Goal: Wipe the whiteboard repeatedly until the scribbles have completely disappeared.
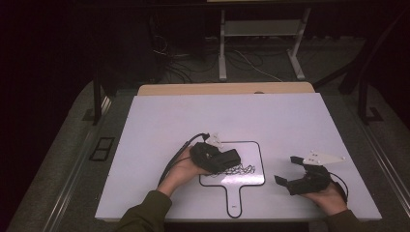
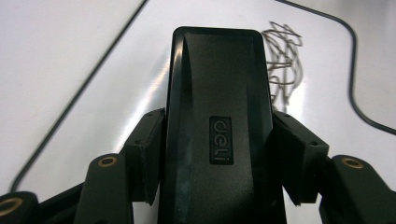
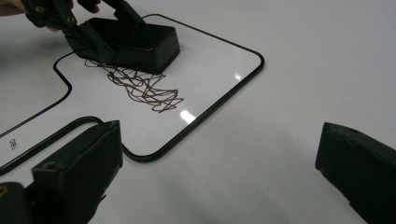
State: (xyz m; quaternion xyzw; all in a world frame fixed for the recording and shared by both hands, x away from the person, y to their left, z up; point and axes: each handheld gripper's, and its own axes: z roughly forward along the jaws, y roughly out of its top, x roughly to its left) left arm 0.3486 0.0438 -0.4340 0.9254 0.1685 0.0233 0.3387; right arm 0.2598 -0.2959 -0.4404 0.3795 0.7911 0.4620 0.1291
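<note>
My left gripper point(image 2: 215, 163) clamps the eraser point(image 2: 217, 116) by its long sides on the whiteboard point(image 3: 224, 56) beside the scribble point(image 3: 144, 88); it's probably light, rigid, slick plastic, while my right gripper point(image 3: 219, 172) sits open.

The eraser point(image 1: 223, 160) sits on the whiteboard point(image 1: 256, 150) — scribble point(image 1: 240, 169) just beside it — atop the table point(image 1: 290, 116)

Black eraser point(image 2: 217, 126), brown scribble point(image 3: 144, 88), white black-rimmed board point(image 3: 219, 70)
</note>
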